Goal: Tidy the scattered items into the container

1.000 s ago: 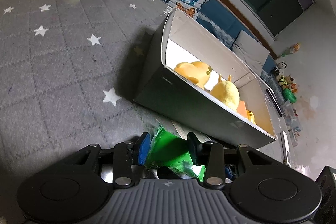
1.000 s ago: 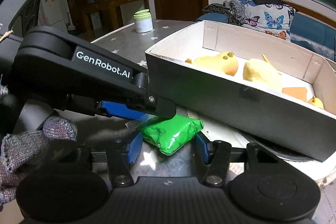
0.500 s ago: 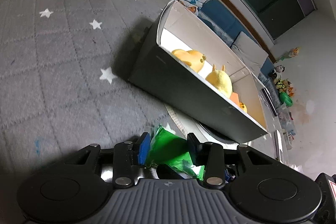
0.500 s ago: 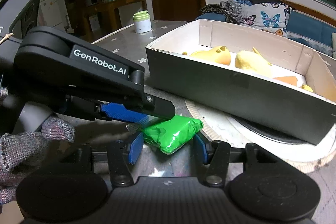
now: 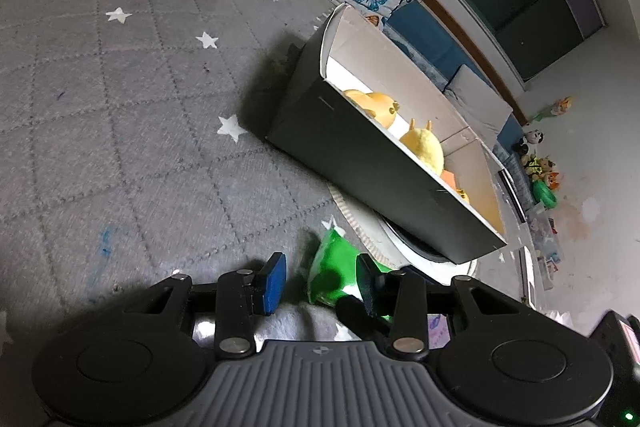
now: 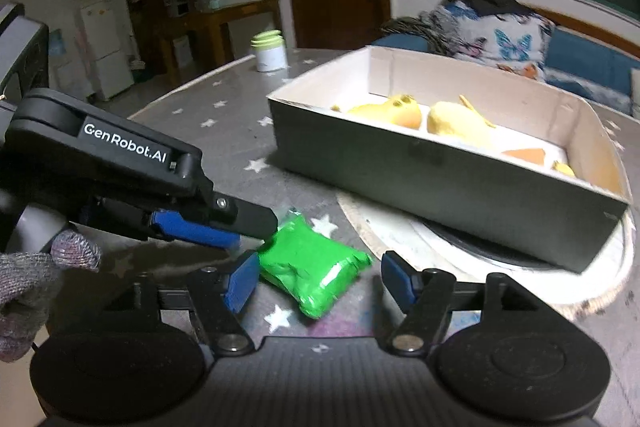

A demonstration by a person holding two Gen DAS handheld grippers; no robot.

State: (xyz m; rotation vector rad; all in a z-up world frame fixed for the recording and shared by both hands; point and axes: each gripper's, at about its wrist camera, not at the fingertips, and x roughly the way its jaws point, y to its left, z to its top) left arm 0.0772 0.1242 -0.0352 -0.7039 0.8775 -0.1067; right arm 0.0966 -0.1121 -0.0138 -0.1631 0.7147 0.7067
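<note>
Right tongs (image 6: 316,281) loosely astride green packet (image 6: 314,267)

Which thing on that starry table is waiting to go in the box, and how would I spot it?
Find the long grey box. On the tablecloth before it lies a green packet, soft and crinkly, the only bright green item outside it.
</note>
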